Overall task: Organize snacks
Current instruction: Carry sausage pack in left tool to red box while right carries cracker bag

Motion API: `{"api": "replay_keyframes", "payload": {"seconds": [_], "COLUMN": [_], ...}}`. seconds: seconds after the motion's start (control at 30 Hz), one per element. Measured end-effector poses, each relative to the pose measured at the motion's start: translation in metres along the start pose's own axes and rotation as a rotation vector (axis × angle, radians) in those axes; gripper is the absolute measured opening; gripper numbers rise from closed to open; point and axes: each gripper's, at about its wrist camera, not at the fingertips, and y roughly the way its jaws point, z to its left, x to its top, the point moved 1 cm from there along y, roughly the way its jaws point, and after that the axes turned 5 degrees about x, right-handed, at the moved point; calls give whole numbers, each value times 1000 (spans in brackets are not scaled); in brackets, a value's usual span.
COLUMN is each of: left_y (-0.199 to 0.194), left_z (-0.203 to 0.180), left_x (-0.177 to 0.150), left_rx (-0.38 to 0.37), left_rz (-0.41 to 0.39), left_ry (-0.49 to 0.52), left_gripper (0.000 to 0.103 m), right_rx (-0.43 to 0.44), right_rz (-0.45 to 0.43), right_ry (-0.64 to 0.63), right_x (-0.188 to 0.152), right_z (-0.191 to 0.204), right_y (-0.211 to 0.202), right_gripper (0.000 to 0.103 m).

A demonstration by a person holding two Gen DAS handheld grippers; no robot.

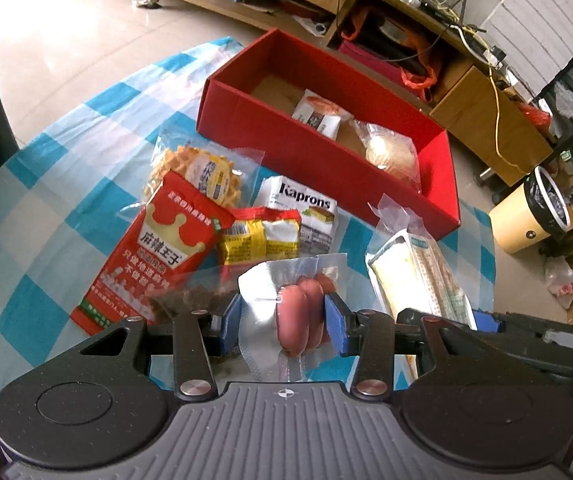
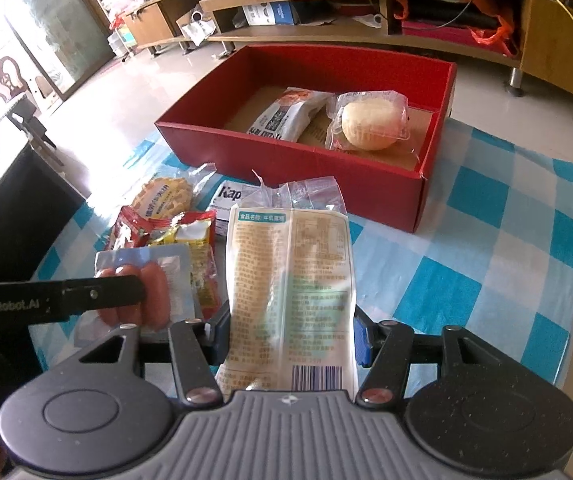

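Snacks are split between the two grippers, a heap on the checked cloth (image 2: 486,240) and the red box (image 2: 286,152) further off. Nearest, the left gripper (image 1: 284,320) has its blue pads pinched tight on a clear sausage pack (image 1: 300,312), the jaws almost together. Just beside it, the right gripper (image 2: 290,336) is clamped on a long pale cake packet (image 2: 290,280), the jaws only as far apart as the packet's width. Beyond them the loose pile lies on the cloth: a red spicy-strip bag (image 1: 158,256), a yellow packet (image 1: 258,236), a waffle pack (image 1: 202,176) and a white Kaprons packet (image 1: 306,208). Behind that stands the open red box, holding a white wrapped snack (image 2: 286,114) and, touching it, a round bun in clear wrap (image 2: 370,124).
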Motion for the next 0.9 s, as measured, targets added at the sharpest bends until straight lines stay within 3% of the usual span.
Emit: {"api": "replay_keyframes", "payload": {"seconds": [0.9], "left_y": [-5], "left_z": [-29], "left_x": [44], "left_rx": [9], "left_rz": [-123], "left_ry": [75], "left_gripper": [53], "right_rx": [59], "right_rz": [-140], "right_ry": [67], "right_x": [30], "right_z": [-2], "right_y": [-28], "right_gripper": [56]}}
